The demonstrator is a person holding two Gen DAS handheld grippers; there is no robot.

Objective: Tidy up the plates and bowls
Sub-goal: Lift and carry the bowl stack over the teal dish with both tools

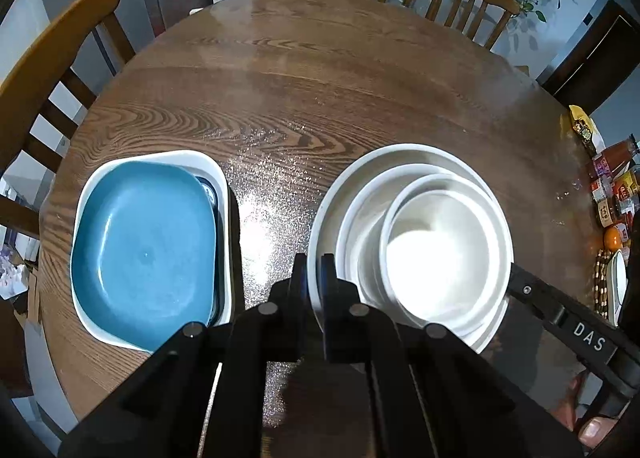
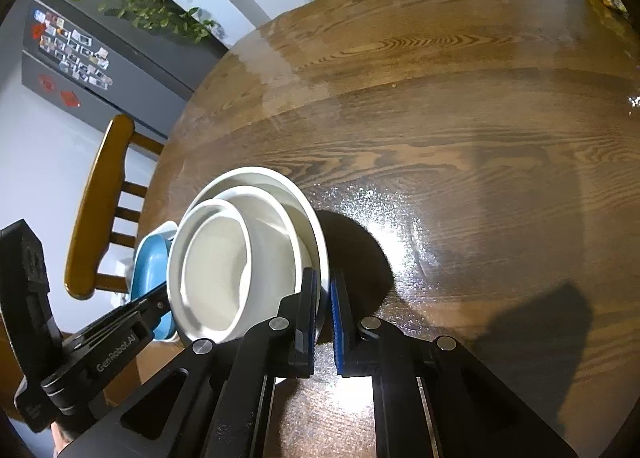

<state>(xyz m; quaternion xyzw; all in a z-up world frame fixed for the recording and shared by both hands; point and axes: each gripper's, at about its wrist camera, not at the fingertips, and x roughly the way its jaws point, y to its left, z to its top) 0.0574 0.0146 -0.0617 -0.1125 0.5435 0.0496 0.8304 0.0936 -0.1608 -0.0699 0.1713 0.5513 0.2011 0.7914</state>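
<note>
Left gripper [image 1: 314, 274]: jaws drawn narrow, pinching the near left rim of the large white bowl [image 1: 340, 178]; one finger sits outside the rim, the other inside.
Right gripper [image 2: 325, 298]: jaws likewise narrow, clamped on the same bowl's rim at its opposite, right side; its blue pads [image 2: 338, 322] show against the rim. In the left wrist view its black body reaches in from the right, touching the stack's edge.
Large white bowl: directly ahead of both grippers, between them, outermost of the nested white stack. In the right wrist view a dark round shadow [image 2: 356, 254] lies on the table just right of it; whether the bowl is lifted or resting, I cannot tell.
Middle white bowl [image 1: 360, 194]: nested inside the large one.
Small white bowl [image 1: 440, 246]: innermost, shifted toward the right-gripper side of the stack.
Blue square plate [image 1: 146, 246]: left of the left gripper, lying on top of a white square plate [image 1: 188, 157], with a darker piece edging out between them on the right side. Apart from the bowl stack, bare table between.
Wooden table [image 1: 300, 90]: round, glossy, stretching beyond the dishes.
Chairs [image 1: 52, 46]: around the table's far and left edges.
Jars and bottles [image 1: 616, 182]: far right of the left gripper, at the table's rim.
Fridge [image 2: 76, 70]: well beyond, to the left in the right wrist view, covered in magnets.
</note>
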